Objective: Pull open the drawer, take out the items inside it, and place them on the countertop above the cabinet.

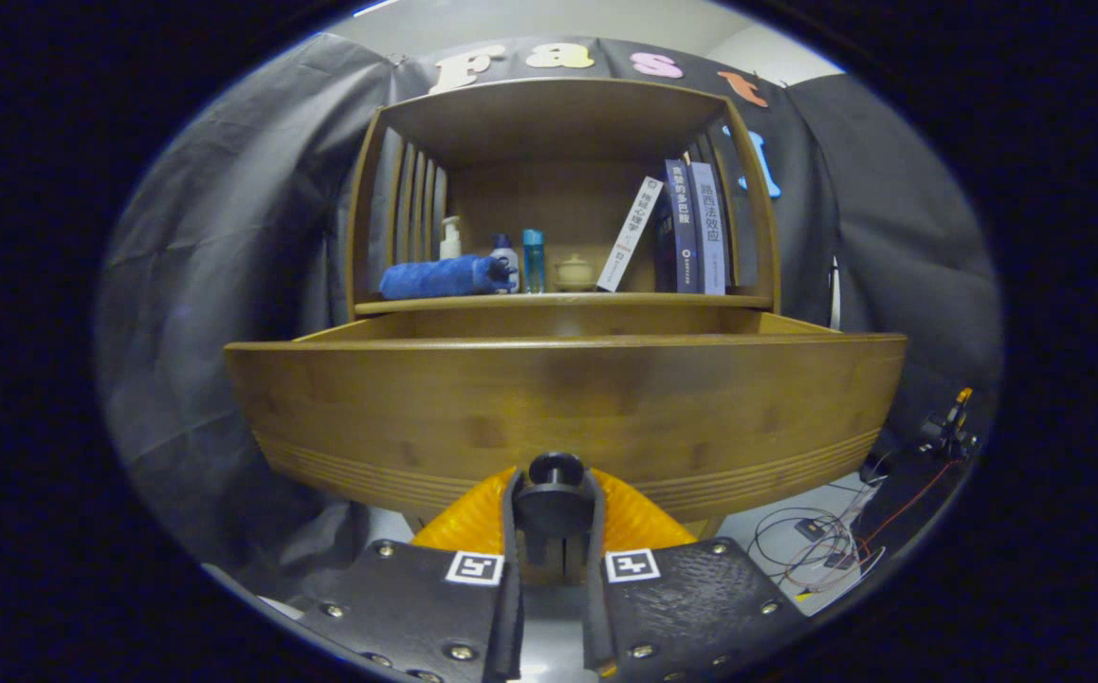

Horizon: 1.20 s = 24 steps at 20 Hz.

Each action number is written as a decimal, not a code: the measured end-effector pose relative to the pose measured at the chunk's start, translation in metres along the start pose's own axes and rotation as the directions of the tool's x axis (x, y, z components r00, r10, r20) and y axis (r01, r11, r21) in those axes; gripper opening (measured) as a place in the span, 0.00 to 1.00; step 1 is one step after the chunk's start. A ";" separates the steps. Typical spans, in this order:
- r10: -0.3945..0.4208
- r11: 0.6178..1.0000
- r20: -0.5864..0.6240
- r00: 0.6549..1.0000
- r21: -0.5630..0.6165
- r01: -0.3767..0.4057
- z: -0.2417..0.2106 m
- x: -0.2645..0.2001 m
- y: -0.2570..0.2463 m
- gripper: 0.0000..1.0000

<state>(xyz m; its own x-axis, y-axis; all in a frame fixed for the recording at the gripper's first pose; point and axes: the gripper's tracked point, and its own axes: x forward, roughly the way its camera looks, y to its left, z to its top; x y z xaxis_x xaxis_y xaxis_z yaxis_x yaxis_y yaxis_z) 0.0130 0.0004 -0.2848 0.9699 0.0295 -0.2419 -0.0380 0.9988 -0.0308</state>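
A staged recording booth, not a lived-in home: dark cloth [227, 237] hangs behind and beside a wooden cabinet [558, 123] whose shelf carries 3 books [691, 228], bottles [533, 261] and a rolled blue towel [440, 278]; loose cables [814, 541] and electronics lie on the floor.

The gripper cam sits low and super close to the drawer [563, 408] front, looking straight ahead and slightly up along the fingers [511, 531] at the cabinet shelf [558, 304] and the booth wall beyond.
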 end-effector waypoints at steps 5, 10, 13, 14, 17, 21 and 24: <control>0.032 0.999 -0.078 0.996 0.028 -0.030 -0.009 -0.015 0.007 0.25; 0.002 0.999 0.004 1.000 0.038 -0.002 0.043 -0.033 0.000 0.73; -0.042 0.999 0.023 0.999 0.011 0.041 0.069 -0.036 -0.008 0.95; -0.052 0.999 0.043 0.998 0.006 0.052 0.079 -0.036 -0.009 0.97; -0.037 0.999 0.081 0.996 0.010 0.037 0.106 -0.031 -0.003 0.98; -0.045 0.998 0.104 0.994 -0.033 0.049 0.145 -0.017 -0.008 0.98; -0.045 0.999 0.094 0.995 -0.024 0.048 0.163 0.001 -0.008 0.98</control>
<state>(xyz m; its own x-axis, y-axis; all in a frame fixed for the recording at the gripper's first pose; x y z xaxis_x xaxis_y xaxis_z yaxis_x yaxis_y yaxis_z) 0.0539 -0.0013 -0.1271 0.9889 -0.0124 -0.1479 0.0027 0.9978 -0.0657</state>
